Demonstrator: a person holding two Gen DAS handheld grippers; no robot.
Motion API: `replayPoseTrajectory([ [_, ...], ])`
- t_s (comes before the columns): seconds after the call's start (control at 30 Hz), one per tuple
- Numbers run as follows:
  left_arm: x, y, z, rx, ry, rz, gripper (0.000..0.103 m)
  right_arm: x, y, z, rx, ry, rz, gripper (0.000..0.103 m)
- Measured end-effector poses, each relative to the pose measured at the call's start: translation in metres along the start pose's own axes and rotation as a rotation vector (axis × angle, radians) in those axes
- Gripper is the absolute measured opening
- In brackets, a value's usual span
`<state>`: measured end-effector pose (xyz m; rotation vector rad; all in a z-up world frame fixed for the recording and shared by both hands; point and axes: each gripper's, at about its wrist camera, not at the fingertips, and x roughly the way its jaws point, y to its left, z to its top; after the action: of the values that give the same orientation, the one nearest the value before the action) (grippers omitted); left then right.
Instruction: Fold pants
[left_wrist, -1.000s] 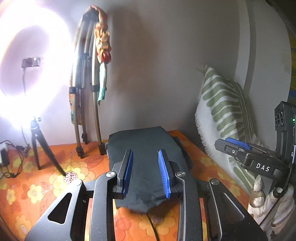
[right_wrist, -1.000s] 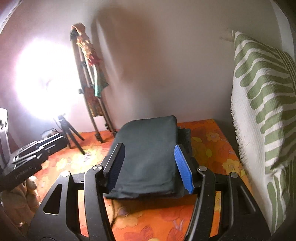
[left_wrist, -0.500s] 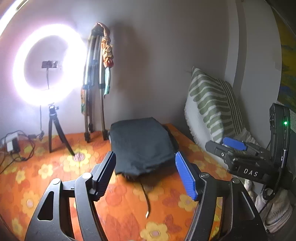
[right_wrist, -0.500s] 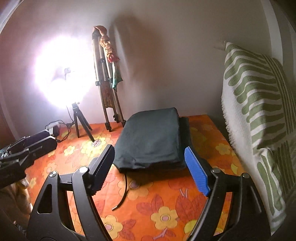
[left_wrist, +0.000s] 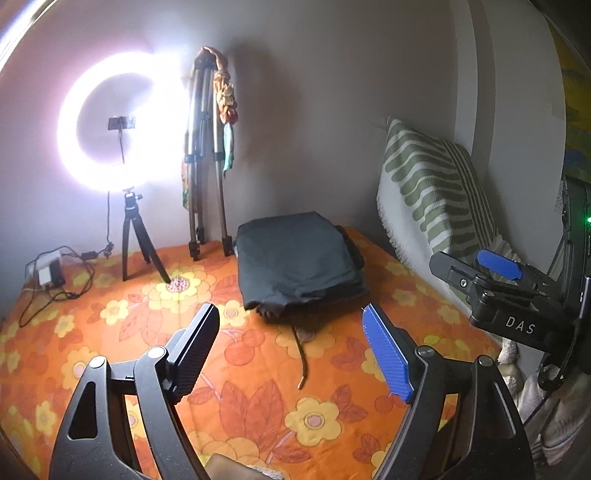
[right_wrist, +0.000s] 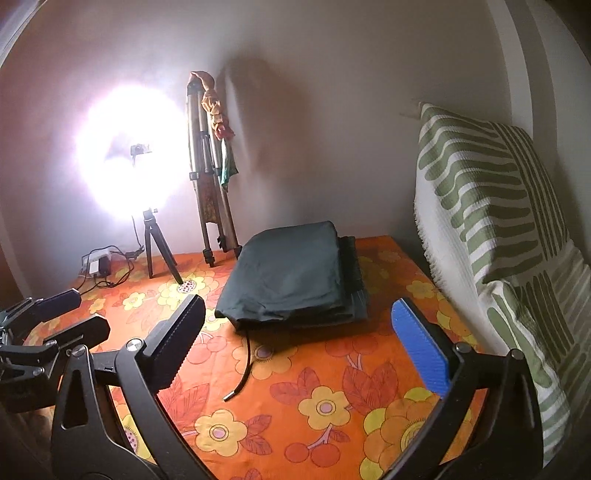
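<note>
The pants (left_wrist: 299, 264) lie folded into a thick, roughly rectangular stack of dark, matte woven cloth, at centre frame in both wrist views, on a bedsheet (left_wrist: 258, 387) of orange fabric printed with yellow flowers and red leaves; the stack's long axis runs from the lower centre of the frame up toward the wall, with the rounded fold edge nearest the cameras and layered edges showing along its right side (right_wrist: 356, 280); a thin dark drawstring (right_wrist: 243, 363) trails from the near edge of the stack and lies curved on the sheet, its tip pointing toward the lower frame; the left gripper (left_wrist: 291, 350) has just been opening and stands spread, its ribbed black and blue pads clear of the cloth with nothing between them; the right gripper (right_wrist: 306, 339) has likewise just been opening and stands spread wide, nothing between its pads, short of the stack; a white knitted cushion with green stripes and a fringed edge (right_wrist: 491, 229) leans at right frame; a glowing ring light on a small black tripod (left_wrist: 122, 122) stands at upper left, beside a folded metal tripod (left_wrist: 203, 158) draped with coloured cloth.
</note>
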<state>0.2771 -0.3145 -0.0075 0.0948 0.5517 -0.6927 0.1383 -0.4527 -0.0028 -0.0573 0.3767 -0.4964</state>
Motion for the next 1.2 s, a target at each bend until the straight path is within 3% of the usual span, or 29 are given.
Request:
replayPoseTrajectory([
  [0.47,-0.001,-0.001,-0.008,0.002,0.025,0.056,0.080,0.014,0.001,-0.012,-0.032,0.034,-0.020,0.103],
  [1.2,-0.004,-0.005,-0.010,0.021,0.018,0.060,0.080,0.013,0.001,-0.016,-0.020,0.040,-0.023,0.103],
])
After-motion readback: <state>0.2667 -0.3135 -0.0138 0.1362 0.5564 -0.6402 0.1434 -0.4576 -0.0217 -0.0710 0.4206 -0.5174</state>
